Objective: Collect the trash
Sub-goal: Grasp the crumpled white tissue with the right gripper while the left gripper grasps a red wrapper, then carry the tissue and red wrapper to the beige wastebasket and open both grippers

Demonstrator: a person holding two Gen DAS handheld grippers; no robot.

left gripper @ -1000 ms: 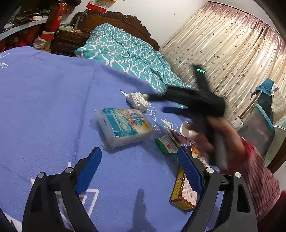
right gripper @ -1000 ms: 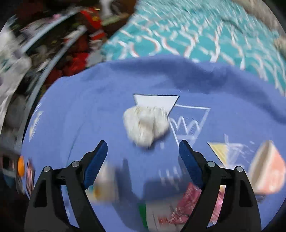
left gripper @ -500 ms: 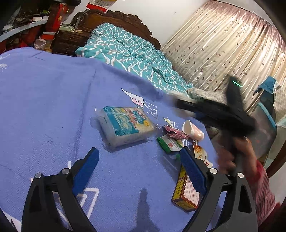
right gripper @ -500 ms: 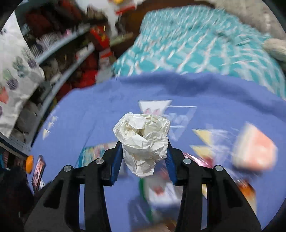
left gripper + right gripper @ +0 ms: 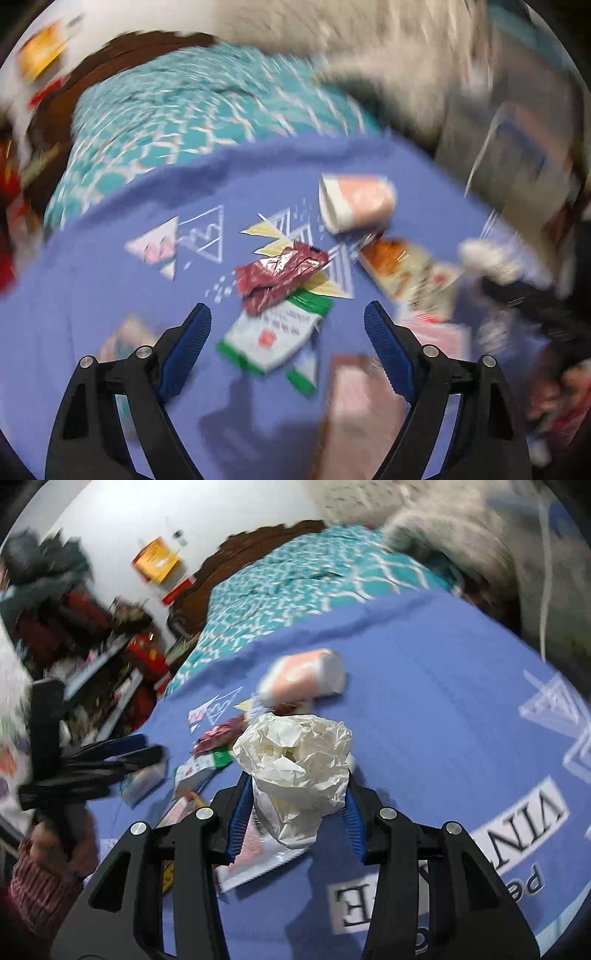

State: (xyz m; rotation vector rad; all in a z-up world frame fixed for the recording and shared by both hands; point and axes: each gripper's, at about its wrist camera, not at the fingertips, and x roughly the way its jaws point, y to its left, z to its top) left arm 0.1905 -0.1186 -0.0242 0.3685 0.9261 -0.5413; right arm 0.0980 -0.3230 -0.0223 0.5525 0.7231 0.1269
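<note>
Left hand-held gripper (image 5: 286,341): fingers wide apart, nothing inside. Crinkly dark-red foil wrapper (image 5: 279,278) lies on blue bench (image 5: 92,295) just ahead, long way running left-right. Right hand-held gripper (image 5: 295,805): squeezed on crumpled white paper ball (image 5: 295,771), lifted off bench.

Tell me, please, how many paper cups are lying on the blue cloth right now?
1. A paper cup lies on its side near the far edge of the blue cloth, beyond the red wrapper. Motion blur and the hand-held grippers could hide another.
</note>
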